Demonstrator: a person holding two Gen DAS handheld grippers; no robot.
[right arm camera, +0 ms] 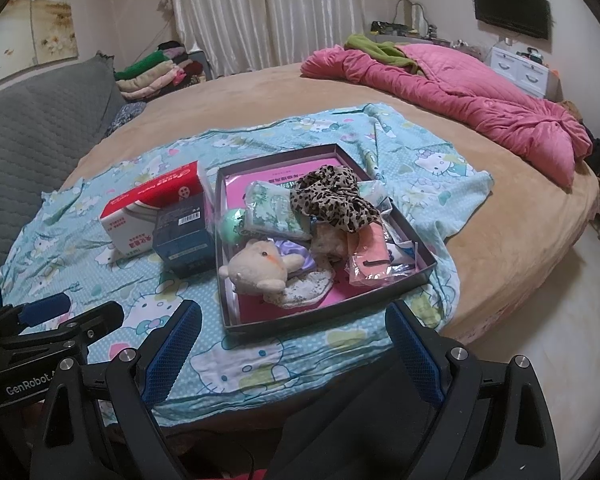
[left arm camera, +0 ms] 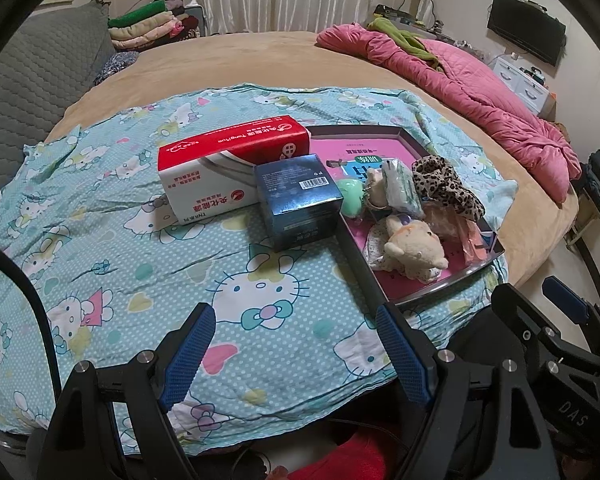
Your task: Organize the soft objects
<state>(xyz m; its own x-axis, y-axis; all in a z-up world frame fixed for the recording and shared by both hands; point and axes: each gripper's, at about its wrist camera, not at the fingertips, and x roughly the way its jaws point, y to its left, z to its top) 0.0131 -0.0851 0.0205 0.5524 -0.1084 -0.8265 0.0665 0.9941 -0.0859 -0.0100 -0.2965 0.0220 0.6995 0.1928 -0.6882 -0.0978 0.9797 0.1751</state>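
Observation:
A shallow dark box (right arm camera: 380,294) (left arm camera: 360,256) with a pink floor lies on the cat-print sheet. It holds a cream plush toy (right arm camera: 258,266) (left arm camera: 414,250), a leopard-print cloth (right arm camera: 334,196) (left arm camera: 446,186), a green-patterned soft pack (right arm camera: 276,210) (left arm camera: 400,188), a mint ball (right arm camera: 232,224) (left arm camera: 350,196) and peach packets (right arm camera: 366,260). My left gripper (left arm camera: 294,320) hovers open over the sheet, short of the box and to its left. Open too and holding nothing, my right gripper (right arm camera: 294,318) stands near the box's front edge. The right gripper (left arm camera: 540,304) also shows in the left wrist view, at the lower right.
A red-and-white carton (left arm camera: 224,168) (right arm camera: 152,212) and a dark blue box (left arm camera: 298,200) (right arm camera: 184,236) stand left of the dark box. A pink quilt (right arm camera: 460,100) lies along the round bed's far right. Folded clothes (right arm camera: 160,72) are stacked behind, a grey cushion (right arm camera: 40,128) at left.

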